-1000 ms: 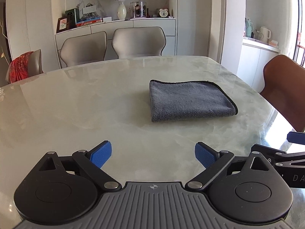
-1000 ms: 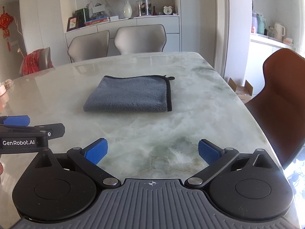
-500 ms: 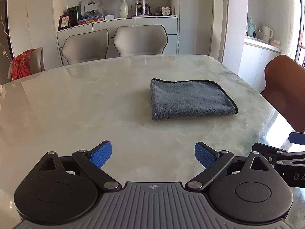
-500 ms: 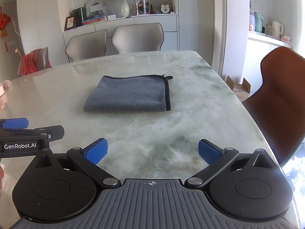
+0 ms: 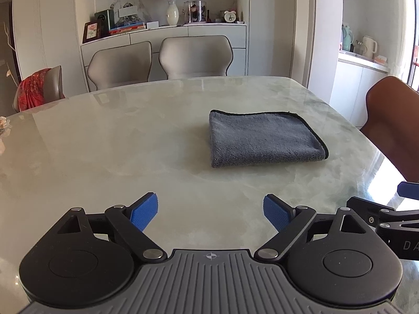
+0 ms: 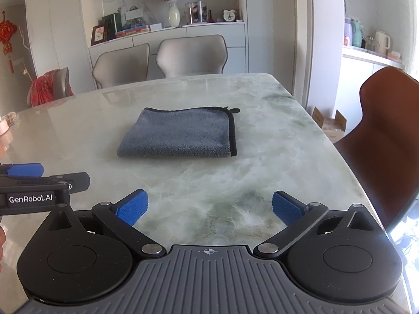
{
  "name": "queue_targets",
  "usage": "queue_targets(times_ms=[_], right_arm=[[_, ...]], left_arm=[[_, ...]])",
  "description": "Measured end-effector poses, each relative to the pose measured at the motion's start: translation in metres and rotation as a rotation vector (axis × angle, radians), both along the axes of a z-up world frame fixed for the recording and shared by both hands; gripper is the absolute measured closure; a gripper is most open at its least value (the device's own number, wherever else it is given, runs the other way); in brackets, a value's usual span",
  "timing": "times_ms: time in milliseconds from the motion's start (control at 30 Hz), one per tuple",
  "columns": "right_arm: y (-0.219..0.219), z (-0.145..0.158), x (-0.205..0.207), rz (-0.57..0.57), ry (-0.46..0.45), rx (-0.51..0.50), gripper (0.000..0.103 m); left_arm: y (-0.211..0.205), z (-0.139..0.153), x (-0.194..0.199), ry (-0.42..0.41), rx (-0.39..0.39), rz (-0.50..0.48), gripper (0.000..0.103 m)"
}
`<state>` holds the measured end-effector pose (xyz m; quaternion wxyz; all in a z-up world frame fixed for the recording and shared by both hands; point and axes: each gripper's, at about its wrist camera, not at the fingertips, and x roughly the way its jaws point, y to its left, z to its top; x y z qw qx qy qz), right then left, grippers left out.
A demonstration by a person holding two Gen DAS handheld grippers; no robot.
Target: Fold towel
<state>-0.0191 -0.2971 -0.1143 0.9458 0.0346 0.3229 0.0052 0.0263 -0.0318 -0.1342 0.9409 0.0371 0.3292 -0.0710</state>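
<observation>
**Bright dining room around a marble table**

I see a pale marble table [image 5: 104, 157], two beige chairs [image 5: 195, 56] at twelve o'clock, a white sideboard [image 6: 209, 34] behind them, a brown chair [image 6: 387, 130] at three o'clock, sunlight entering there.

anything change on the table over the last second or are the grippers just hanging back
Nothing was taken hold of or let go. The only shift is slight camera drift: the background sits a little lower in both views. The folded grey towel lies in the same spot on the marble table, and the left gripper and right gripper are open, short of the towel, as before.
</observation>
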Motion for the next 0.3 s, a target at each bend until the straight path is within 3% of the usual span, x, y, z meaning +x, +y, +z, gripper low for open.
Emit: queue_targets(times_ms=[300], right_arm=[[-0.0007,-0.0010,0.0013,-0.002,0.008,0.003,0.001]], left_arm=[[-0.0004,0.0021,0.0002,-0.012,0.014,0.016,0.008]])
